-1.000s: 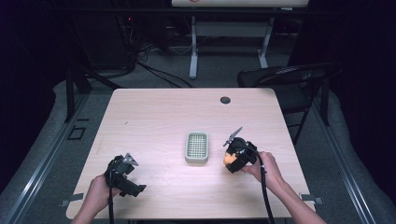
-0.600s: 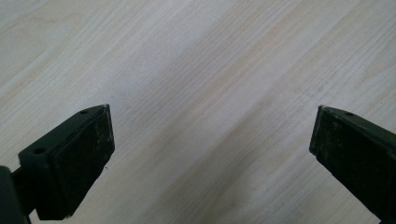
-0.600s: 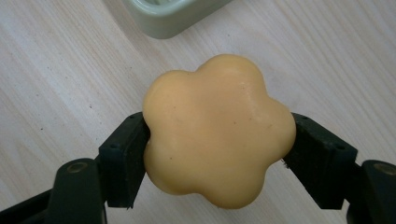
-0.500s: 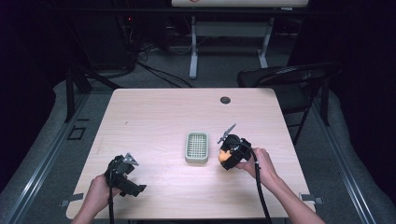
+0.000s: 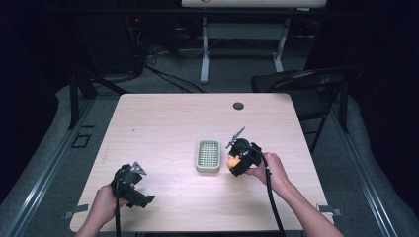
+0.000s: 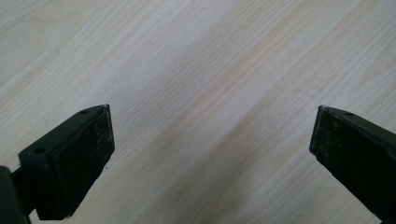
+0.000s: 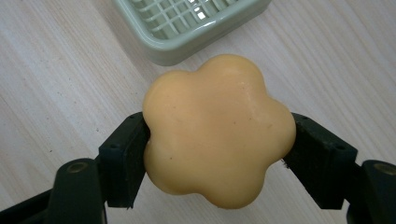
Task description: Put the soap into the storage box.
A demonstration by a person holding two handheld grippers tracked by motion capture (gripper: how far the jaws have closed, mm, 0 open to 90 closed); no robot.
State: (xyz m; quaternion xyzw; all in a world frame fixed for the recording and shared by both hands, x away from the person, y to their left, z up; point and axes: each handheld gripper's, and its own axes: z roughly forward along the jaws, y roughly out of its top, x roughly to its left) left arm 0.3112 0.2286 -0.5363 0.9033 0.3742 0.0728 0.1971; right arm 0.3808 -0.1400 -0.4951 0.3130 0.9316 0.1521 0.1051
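Note:
An orange flower-shaped soap sits clamped between the black jaws of my right gripper, just above the table. In the high view that right gripper hangs right beside a pale green soap dish with a grid insert, the soap showing at its tip. The dish lies just beyond the soap in the right gripper view. My left gripper rests near the table's front left corner. Its jaws stand wide apart over bare wood in the left gripper view, with nothing between them.
The light wooden table has a small dark round cap near its far edge. A black folding chair stands past the far right corner. Cables and a white stand lie on the floor behind.
My right gripper has shifted a little to the left with the soap, ending closer to the green dish. The left gripper has stayed where it was.

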